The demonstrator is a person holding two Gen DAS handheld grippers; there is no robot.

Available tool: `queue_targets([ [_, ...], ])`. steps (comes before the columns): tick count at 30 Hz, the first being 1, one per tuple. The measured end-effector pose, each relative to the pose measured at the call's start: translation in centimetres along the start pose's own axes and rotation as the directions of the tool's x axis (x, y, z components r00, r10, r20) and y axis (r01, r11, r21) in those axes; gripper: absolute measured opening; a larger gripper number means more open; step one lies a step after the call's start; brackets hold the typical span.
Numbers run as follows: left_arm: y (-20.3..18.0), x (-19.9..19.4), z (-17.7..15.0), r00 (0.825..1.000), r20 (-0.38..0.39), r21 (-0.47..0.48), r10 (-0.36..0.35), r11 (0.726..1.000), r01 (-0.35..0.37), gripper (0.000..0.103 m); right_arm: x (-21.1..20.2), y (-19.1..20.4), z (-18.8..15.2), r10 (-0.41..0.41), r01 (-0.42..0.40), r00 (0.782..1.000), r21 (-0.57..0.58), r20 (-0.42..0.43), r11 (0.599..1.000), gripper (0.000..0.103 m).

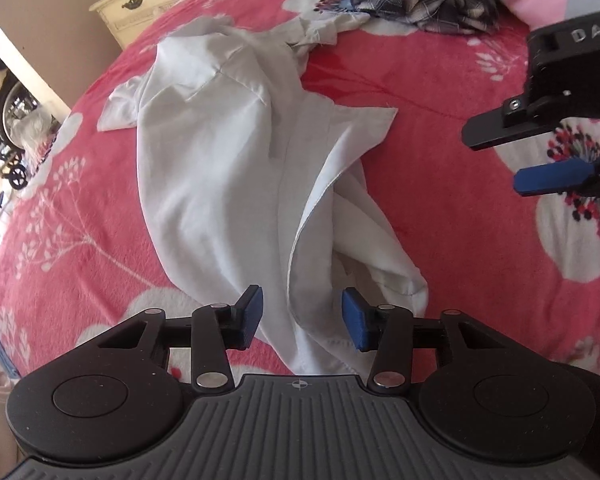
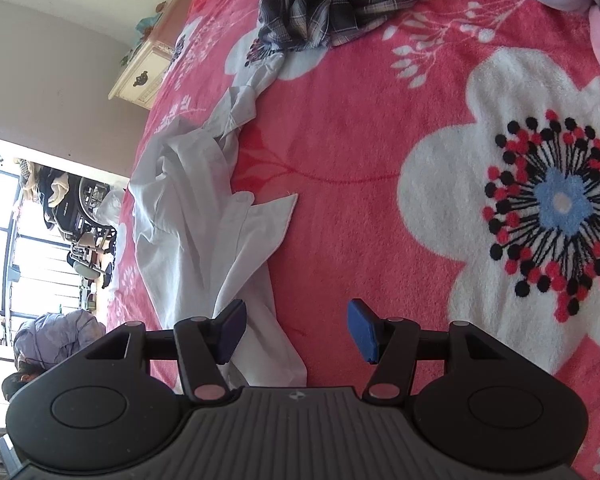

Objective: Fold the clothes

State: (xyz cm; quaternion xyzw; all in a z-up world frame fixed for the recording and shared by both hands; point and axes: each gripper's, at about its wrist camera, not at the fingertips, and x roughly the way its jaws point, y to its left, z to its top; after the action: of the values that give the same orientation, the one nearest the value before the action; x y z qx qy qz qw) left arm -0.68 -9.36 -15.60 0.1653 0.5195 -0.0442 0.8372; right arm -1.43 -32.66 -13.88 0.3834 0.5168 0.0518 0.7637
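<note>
Between your left gripper's (image 1: 302, 320) parted pads lies the near hem of the white shirt (image 1: 228, 152), not yet pinched; you seem to be at the grasping step, so close on one layer only. Your right gripper (image 2: 296, 330) hangs spread over bare blanket (image 2: 380, 140), empty. Beyond, the shirt sprawls crumpled and twisted, reaching toward the plaid garment (image 2: 332, 4).

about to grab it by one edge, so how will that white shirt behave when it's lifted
The white shirt will probably hang limp: it already lies in soft creases and loose folds on the pink blanket. It looks thin, so likely light. Lifted at the hem between the left tool pads, the rest may drag and bunch.
</note>
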Motion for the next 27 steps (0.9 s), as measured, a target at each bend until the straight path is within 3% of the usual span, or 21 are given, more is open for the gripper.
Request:
queue_targets([
  [3, -0.5, 0.8, 0.3, 1.000, -0.018, 0.010, -0.003, 1.000, 0.003, 0.037, -0.6, -0.1, 0.0, -0.006, 0.006, 1.000, -0.008, 0.015, 1.000, 0.059],
  [5, -0.5, 1.7, 0.4, 0.998, -0.067, -0.012, -0.022, 1.000, 0.021, 0.014, -1.0, -0.1, 0.0, -0.004, 0.004, 1.000, -0.010, 0.023, 1.000, 0.059],
  [7, -0.2, 1.6, 0.1, 0.997, -0.077, -0.043, -0.029, 0.999, 0.026, 0.010, -1.3, 0.0, 0.2, 0.001, 0.000, 0.999, -0.020, 0.035, 1.000, 0.059],
  [15, 3.8, -1.6, -1.7, 0.999, 0.035, -0.132, 0.016, 0.991, -0.011, 0.004, -1.0, 1.1, 1.5, 0.041, -0.037, 0.997, -0.059, 0.060, 0.998, 0.059],
  [21, 8.4, -3.6, -3.3, 0.996, 0.066, -0.278, 0.068, 0.959, -0.047, 0.004, 2.1, 3.5, 1.8, 0.186, -0.186, 0.981, 0.007, -0.055, 0.983, 0.059],
  [27, 10.7, -3.6, -4.3, 0.995, 0.072, -0.350, 0.075, 0.936, -0.045, 0.004, 7.4, 7.0, 0.0, 0.313, -0.294, 0.920, 0.111, -0.236, 0.949, 0.060],
])
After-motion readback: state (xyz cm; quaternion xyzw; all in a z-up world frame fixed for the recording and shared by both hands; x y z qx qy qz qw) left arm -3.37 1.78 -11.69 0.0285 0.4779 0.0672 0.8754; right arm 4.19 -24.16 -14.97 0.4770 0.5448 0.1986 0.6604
